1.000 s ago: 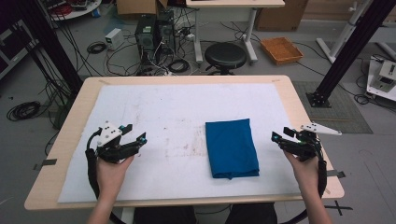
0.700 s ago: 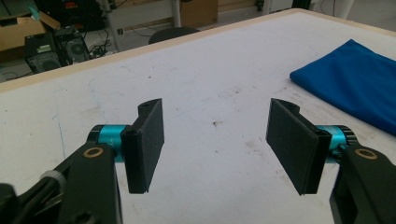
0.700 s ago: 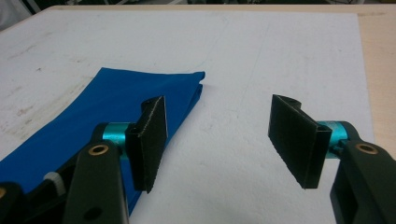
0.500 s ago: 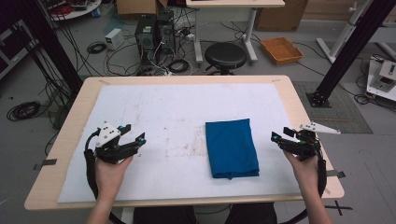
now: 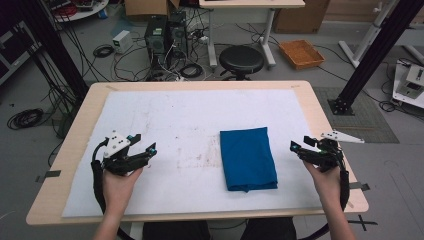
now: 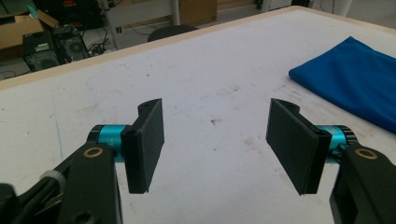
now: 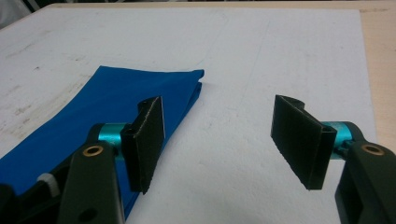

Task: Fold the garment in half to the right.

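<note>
Blue cloth [image 5: 248,158] folded, lying flat on the white sheet [image 5: 185,115], right of table centre, long side running away from the person. Nothing touching it.

Right gripper [image 5: 300,146]: just right of the cloth, apart from it, over bare sheet near the table's right edge. Jaws spread wide, empty. In the right gripper view the cloth [image 7: 107,107] sits to the left, partly behind the left jaw pad; the gap between the pads frames bare sheet, cloth's far corner just left of that gap.

Left gripper [image 5: 144,143]: well apart from the cloth, on the left side of the sheet, pointing toward it. Jaws also wide open, empty. In the left gripper view the cloth [image 6: 359,84] is off at upper right, beyond the right pad; stained sheet between the pads.

Table [image 5: 320,115] has a wood rim showing around the sheet.
</note>
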Demonstrator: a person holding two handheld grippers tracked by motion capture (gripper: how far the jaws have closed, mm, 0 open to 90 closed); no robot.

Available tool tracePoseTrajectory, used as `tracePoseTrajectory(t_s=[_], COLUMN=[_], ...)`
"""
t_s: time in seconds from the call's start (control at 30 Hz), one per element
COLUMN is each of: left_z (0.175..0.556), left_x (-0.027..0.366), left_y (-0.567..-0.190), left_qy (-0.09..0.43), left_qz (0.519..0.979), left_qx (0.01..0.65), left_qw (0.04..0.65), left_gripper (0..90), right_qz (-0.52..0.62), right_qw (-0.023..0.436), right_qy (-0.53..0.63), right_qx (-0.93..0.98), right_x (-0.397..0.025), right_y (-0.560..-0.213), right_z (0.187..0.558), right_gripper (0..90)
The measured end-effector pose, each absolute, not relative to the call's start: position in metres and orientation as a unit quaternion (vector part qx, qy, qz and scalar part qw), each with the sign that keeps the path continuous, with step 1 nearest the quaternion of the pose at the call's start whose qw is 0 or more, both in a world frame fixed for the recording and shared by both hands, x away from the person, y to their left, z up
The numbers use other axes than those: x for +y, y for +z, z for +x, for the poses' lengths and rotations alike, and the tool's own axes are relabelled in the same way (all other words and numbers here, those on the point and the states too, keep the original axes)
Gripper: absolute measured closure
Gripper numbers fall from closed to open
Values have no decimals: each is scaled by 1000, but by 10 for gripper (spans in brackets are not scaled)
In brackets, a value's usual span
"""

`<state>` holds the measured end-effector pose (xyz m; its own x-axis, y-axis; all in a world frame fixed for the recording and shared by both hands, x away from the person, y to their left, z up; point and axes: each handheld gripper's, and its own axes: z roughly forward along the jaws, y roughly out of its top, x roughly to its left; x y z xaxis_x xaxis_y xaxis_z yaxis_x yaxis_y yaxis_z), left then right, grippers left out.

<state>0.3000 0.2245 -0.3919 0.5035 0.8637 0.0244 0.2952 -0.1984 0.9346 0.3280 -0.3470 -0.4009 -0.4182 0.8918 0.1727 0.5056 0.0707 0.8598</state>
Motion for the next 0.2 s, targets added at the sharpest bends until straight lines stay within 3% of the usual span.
tracePoseTrajectory(t_s=[0.2], left_z=[299], left_x=[225], left_y=[-392], left_qy=[293], left_qz=[717], left_qx=[405], left_qw=[486], left_gripper=[371], right_qz=[494], right_qw=[208], right_qy=[467], right_qx=[703], right_x=[-345], right_y=[-401], right_z=[330], right_gripper=[346])
